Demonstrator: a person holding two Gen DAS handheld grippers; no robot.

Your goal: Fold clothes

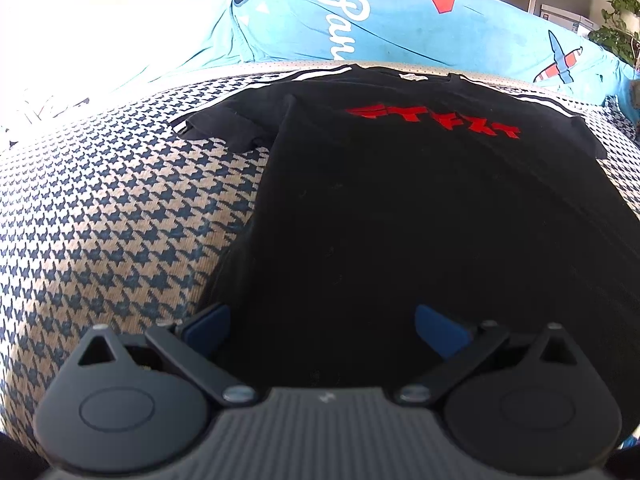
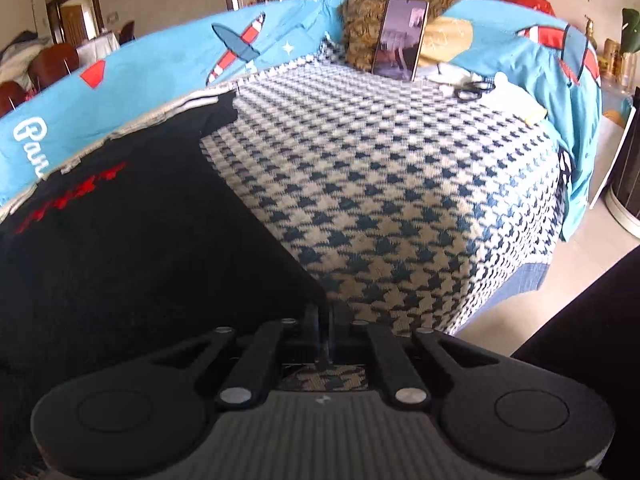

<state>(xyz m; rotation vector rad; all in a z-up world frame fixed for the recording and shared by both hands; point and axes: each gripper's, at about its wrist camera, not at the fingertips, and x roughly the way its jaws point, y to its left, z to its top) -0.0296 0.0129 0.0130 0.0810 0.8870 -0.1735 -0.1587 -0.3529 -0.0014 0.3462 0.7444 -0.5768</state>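
Black T-shirt (image 1: 400, 208) lies flat on the houndstooth sofa cover (image 1: 120, 208). Left gripper (image 1: 322, 326) spread over its hem. Right gripper (image 2: 323, 320) pinches the hem corner.

T-shirt (image 1: 400, 208) laid flat on the seat cover (image 1: 120, 208), collar toward the backrest sheet (image 1: 400, 20) draped behind; phone (image 2: 400, 40) propped upright against a cushion (image 2: 364, 20) at the far corner, to the shirt's right; scissors (image 2: 474, 90) placed right of the phone
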